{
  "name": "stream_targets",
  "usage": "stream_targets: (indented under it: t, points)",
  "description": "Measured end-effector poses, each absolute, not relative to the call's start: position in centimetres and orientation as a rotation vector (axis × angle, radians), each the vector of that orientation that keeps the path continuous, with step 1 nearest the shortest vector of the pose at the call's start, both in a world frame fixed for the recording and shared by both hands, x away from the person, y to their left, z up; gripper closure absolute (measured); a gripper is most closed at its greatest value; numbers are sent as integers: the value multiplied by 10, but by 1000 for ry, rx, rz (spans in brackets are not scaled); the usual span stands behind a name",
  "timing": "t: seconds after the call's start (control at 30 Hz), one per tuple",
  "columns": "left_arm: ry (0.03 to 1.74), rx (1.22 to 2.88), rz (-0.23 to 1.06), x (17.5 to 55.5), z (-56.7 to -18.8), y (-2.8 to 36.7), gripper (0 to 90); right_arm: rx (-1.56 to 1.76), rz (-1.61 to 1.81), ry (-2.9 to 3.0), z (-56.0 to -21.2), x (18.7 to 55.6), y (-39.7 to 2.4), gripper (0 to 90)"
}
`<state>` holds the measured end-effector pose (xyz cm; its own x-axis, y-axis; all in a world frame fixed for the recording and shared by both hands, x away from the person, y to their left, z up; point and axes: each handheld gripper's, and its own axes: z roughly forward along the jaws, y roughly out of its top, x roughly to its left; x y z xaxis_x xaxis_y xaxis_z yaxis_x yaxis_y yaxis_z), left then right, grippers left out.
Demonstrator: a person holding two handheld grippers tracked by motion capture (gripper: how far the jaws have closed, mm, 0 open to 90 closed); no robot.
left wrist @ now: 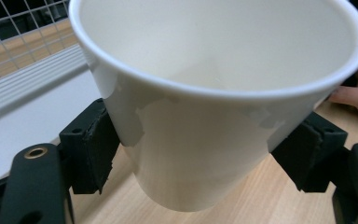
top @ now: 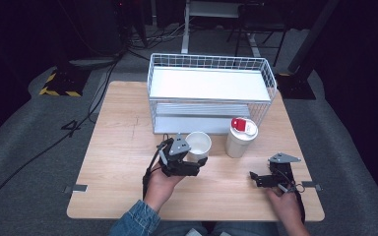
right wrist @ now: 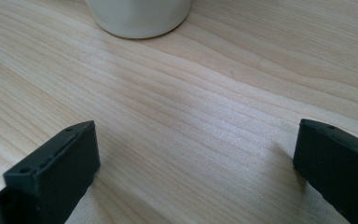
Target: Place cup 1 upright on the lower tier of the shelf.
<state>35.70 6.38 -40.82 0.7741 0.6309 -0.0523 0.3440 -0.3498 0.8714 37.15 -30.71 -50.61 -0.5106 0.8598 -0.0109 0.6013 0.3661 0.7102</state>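
Left gripper (top: pixel 195 158) clamped the white paper cup (top: pixel 198 144) by its sides, cup on the table (top: pixel 123 147) just ahead of the wire rack (top: pixel 211 91); left gripper view showed both pads (left wrist: pixel 92 154) pressed into the cup wall (left wrist: pixel 205 154), interior empty, which the high view didn't resolve; right gripper (top: pixel 259 178) rested near the table's right edge, jaws spread wide over bare wood; lidded white container (top: pixel 240 137) stood between cup and right gripper, its base (right wrist: pixel 137 16) ahead in the right gripper view.

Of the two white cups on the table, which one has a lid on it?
The right cup, in front of the wire rack, has a white lid with a red tab. The left cup is open-topped and held between the left gripper pads.
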Motion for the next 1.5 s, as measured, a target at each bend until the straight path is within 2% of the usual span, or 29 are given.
stream_targets:
  t: [0.4,1.0,1.5]
  points:
    - [824,1914,423,376,-415,60,226,1275,930,2252,-506,372,-307,5]
    - [939,1854,398,418,-422,60,226,1274,930,2253,-506,371,-307,5]
    - [1007,1801,497,447,-437,50,226,1275,932,2252,-506,372,-307,5]
